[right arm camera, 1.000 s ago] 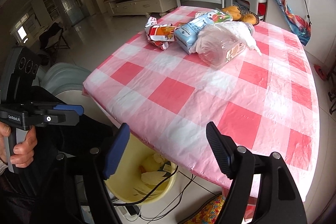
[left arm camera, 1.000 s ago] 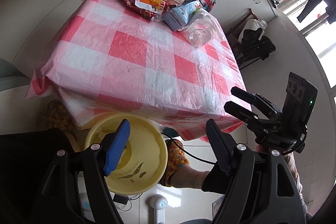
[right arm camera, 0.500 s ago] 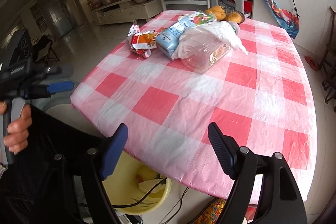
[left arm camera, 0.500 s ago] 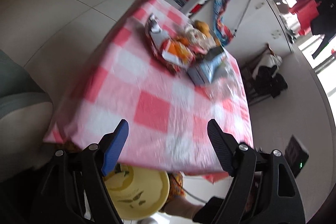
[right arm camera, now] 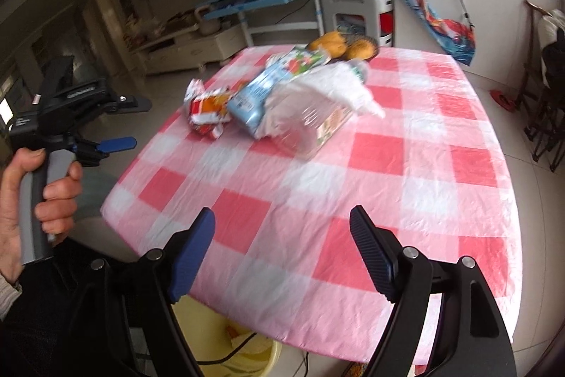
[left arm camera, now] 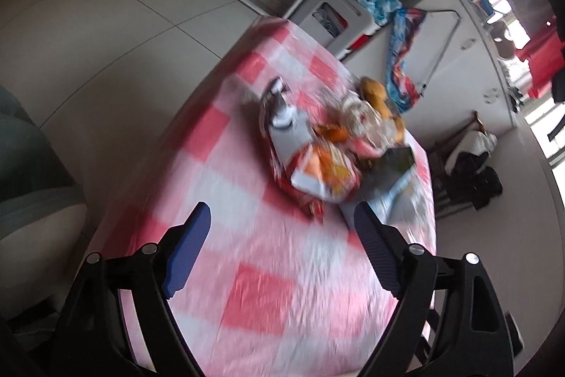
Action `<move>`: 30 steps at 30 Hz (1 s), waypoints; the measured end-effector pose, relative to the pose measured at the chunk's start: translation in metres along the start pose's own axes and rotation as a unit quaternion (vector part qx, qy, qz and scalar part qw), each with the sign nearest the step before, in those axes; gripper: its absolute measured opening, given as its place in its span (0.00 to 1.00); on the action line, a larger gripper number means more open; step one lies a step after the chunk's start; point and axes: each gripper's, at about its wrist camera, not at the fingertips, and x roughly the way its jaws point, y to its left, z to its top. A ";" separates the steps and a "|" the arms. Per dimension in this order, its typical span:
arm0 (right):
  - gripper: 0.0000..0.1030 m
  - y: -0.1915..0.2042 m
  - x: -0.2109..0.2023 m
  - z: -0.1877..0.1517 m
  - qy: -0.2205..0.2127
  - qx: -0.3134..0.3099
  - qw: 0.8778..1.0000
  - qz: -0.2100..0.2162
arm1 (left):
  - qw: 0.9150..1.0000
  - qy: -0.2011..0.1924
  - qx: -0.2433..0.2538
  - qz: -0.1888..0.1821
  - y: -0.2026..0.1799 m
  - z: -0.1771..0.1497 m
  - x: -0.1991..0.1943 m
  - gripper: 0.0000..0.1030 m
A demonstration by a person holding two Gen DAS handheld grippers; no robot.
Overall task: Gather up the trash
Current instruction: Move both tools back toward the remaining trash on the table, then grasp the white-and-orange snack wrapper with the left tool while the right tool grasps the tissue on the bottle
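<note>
Left gripper (left arm camera: 279,235): jaws opening, nothing between | crumpled red-orange snack wrapper (left arm camera: 319,177) seen at 1 o'clock, apart, on pink-checked tablecloth (left arm camera: 261,299) | right gripper (right arm camera: 282,237): fingers spread, empty; wrapper (right arm camera: 208,110) at 11 o'clock.

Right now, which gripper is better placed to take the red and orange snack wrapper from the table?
Left, probably. The left gripper, its jaws opening with nothing between them, points at the snack wrapper just ahead. The right gripper, open and empty, hangs over the table's near edge, farther from it.
</note>
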 end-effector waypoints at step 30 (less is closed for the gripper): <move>0.61 -0.089 0.067 0.043 -0.074 0.319 0.927 0.184 | 0.995 0.048 0.075 0.040 -0.034 0.061 0.101 0.25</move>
